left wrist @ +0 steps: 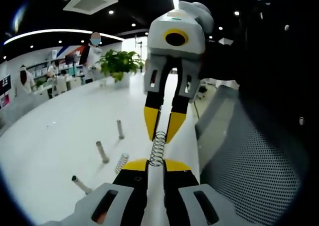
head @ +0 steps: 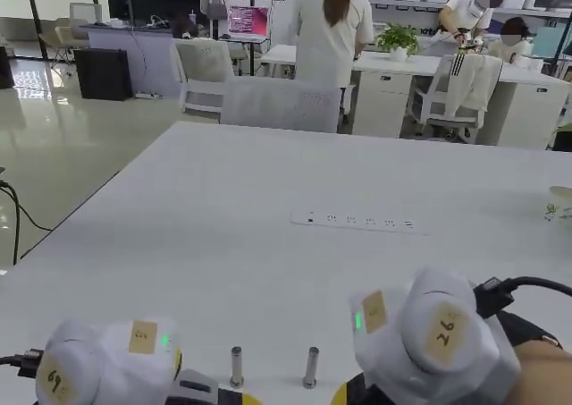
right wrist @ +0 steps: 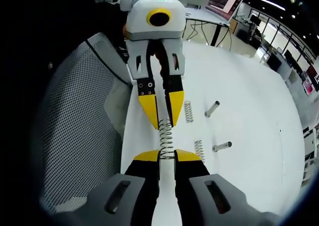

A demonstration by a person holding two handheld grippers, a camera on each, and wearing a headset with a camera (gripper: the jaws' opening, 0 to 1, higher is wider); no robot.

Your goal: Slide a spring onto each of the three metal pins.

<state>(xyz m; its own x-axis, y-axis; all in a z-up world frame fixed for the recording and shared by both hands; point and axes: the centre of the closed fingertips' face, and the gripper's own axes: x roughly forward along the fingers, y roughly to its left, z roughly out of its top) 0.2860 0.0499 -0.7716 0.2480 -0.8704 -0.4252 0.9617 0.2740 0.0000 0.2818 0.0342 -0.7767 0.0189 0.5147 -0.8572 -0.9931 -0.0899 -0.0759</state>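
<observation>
As left tool (left wrist: 155,165) and right tool (left wrist: 163,132) face each other at the table's (head: 268,181) near edge, each is clamped on one end of a spring (left wrist: 158,148). Three pins (left wrist: 101,151) stand upright just beyond, with a loose spring (left wrist: 121,162) beside them.

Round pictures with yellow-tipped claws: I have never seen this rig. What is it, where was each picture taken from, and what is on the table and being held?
No robot here: a person holds a two-fingered gripper in each hand. The wide picture comes from a camera on the person's head; each round one from a camera riding on one gripper, looking along its own fingers at the bottom. The left gripper and right gripper face each other, each shut on an end of one spring. On the white table stand metal pins, three in the left gripper view, with two loose springs lying near them and a power strip further off.
</observation>
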